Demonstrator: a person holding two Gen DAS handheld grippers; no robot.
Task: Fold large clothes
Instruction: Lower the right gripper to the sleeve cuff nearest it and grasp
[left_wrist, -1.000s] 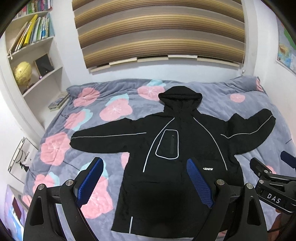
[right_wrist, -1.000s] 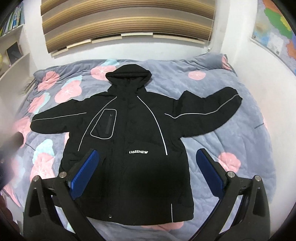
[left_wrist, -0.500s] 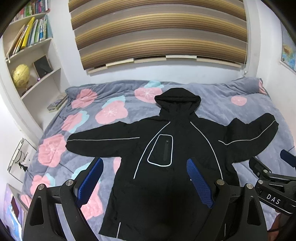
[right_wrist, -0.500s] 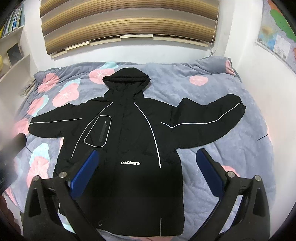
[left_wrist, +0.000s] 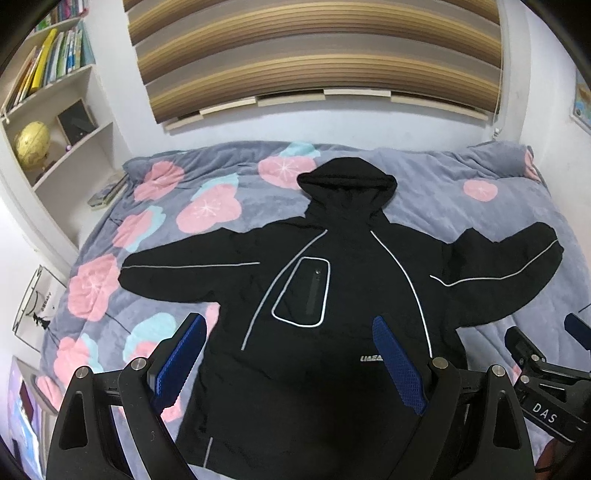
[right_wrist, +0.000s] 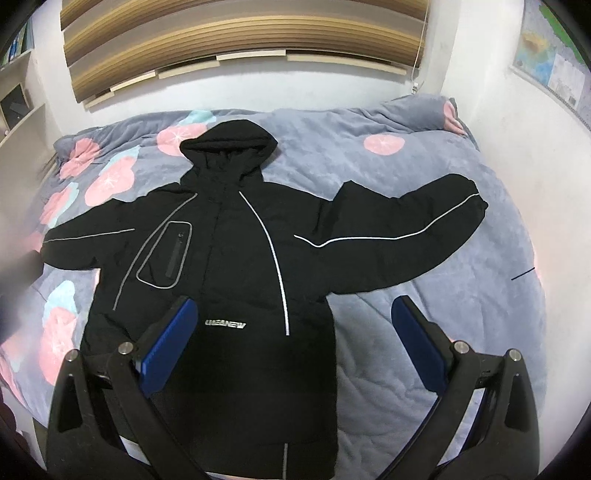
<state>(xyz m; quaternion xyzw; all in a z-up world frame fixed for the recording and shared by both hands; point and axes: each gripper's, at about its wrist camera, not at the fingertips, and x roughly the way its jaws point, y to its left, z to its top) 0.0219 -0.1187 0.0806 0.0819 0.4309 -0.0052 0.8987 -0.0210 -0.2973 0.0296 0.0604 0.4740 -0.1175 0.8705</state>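
While both grippers hover above the near hem with nothing held, a black hooded jacket (right_wrist: 236, 266) lies face up and spread flat on a grey bedspread (right_wrist: 424, 177) printed with pink flowers, hood toward the wall and both sleeves stretched out sideways. The left gripper (left_wrist: 291, 365) has its jaws wide apart, and the right gripper (right_wrist: 303, 347) likewise stands wide and empty. The padding looks thick and springy, so a fold may bulge or spring back, and a pinch taking only the top layer could drag the front off the back. The soft bedspread might also bunch up under the jaws. White chest lettering seems to read "LIAEANEW", though it is too small to be sure; a tag on the right tool reads "DAS" (left_wrist: 545, 417).
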